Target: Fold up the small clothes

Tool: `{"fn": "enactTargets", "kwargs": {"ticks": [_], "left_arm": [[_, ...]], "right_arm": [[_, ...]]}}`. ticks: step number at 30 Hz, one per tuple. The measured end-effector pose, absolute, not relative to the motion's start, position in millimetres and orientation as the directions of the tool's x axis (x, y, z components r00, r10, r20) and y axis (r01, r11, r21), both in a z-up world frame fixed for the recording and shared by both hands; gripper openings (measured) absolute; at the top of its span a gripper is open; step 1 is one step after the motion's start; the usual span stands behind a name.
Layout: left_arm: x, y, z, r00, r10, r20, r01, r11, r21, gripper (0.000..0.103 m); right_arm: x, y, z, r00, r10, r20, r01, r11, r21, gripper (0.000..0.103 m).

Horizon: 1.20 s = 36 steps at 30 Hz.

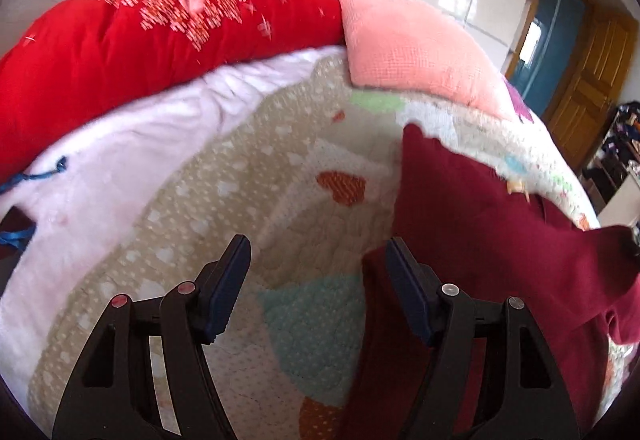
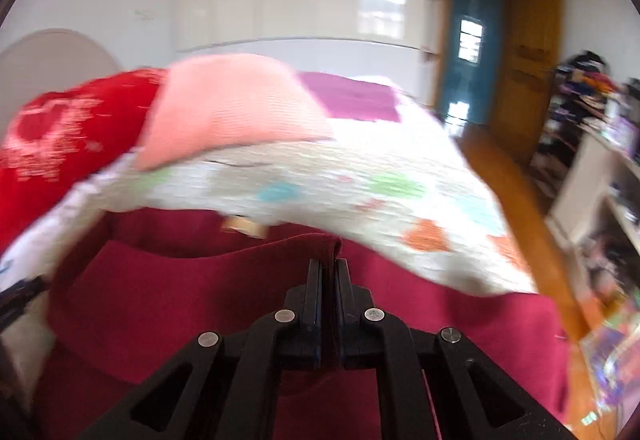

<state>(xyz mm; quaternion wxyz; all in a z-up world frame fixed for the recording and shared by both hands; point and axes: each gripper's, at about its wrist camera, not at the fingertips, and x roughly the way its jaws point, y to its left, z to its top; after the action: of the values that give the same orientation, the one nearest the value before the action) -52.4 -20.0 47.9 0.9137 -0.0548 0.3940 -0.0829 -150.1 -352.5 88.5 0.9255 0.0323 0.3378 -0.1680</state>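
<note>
A dark red garment lies on a patterned quilt on a bed, at the right of the left wrist view. My left gripper is open and empty above the quilt, its right finger at the garment's left edge. In the right wrist view the same dark red garment fills the lower half. My right gripper is shut on a raised fold of it, which bunches just past the fingertips.
A bright red padded quilt and a pink knitted piece lie at the far side of the bed. A purple cloth lies beyond. White wardrobes, a wooden door and cluttered shelves stand to the right.
</note>
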Motion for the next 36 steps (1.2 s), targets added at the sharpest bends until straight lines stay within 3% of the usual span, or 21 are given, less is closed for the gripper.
{"fn": "enactTargets", "kwargs": {"ticks": [3, 5, 7, 8, 10, 12, 16, 23, 24, 26, 27, 29, 36], "left_arm": [[-52, -30, 42, 0.647, -0.197, -0.737, 0.139, 0.980, -0.140, 0.070], [-54, -34, 44, 0.650, -0.189, -0.736, 0.148, 0.981, -0.122, 0.070], [-54, -34, 45, 0.654, -0.183, -0.734, 0.146, 0.983, -0.115, 0.070], [-54, -35, 44, 0.651, -0.179, -0.738, 0.145, 0.983, -0.111, 0.070], [-51, -36, 40, 0.637, -0.168, -0.753, 0.141, 0.985, -0.100, 0.070], [-49, -36, 35, 0.623, -0.163, -0.765, 0.139, 0.986, -0.096, 0.070], [-45, -33, 33, 0.617, -0.167, -0.769, 0.132, 0.985, -0.109, 0.070], [-39, -33, 31, 0.612, -0.170, -0.772, 0.137, 0.985, -0.108, 0.070], [-38, -33, 31, 0.612, -0.171, -0.772, 0.137, 0.985, -0.109, 0.070], [-37, -33, 31, 0.611, -0.172, -0.772, 0.136, 0.984, -0.111, 0.070], [-37, -32, 32, 0.612, -0.172, -0.772, 0.135, 0.984, -0.113, 0.070], [-38, -31, 32, 0.613, -0.172, -0.771, 0.130, 0.985, -0.116, 0.070], [-37, -33, 30, 0.610, -0.163, -0.775, 0.124, 0.986, -0.109, 0.070]], "right_arm": [[-137, -372, 50, 0.611, -0.277, -0.741, 0.369, 0.928, -0.043, 0.006], [-125, -379, 24, 0.491, -0.298, -0.818, 0.372, 0.921, -0.112, 0.006], [-132, -380, 33, 0.530, -0.303, -0.792, 0.390, 0.916, -0.089, 0.014], [-139, -378, 43, 0.564, -0.304, -0.768, 0.400, 0.914, -0.068, 0.019], [-141, -360, 64, 0.661, -0.238, -0.712, 0.340, 0.941, 0.001, 0.057], [-134, -331, 75, 0.722, -0.109, -0.683, 0.199, 0.979, 0.053, 0.066], [-92, -248, 71, 0.702, 0.101, -0.705, -0.086, 0.995, 0.056, 0.066], [-42, -181, 17, 0.557, 0.171, -0.813, -0.320, 0.947, -0.020, 0.064], [-41, -178, 11, 0.546, 0.166, -0.821, -0.328, 0.944, -0.027, 0.060], [-41, -179, 5, 0.540, 0.207, -0.816, -0.345, 0.939, 0.010, 0.042], [-41, -179, 5, 0.537, 0.226, -0.813, -0.352, 0.935, 0.028, 0.025], [-43, -171, 9, 0.558, 0.196, -0.806, -0.355, 0.935, -0.018, 0.007], [-43, -200, 25, 0.641, 0.070, -0.765, -0.194, 0.978, -0.072, 0.006]]}}
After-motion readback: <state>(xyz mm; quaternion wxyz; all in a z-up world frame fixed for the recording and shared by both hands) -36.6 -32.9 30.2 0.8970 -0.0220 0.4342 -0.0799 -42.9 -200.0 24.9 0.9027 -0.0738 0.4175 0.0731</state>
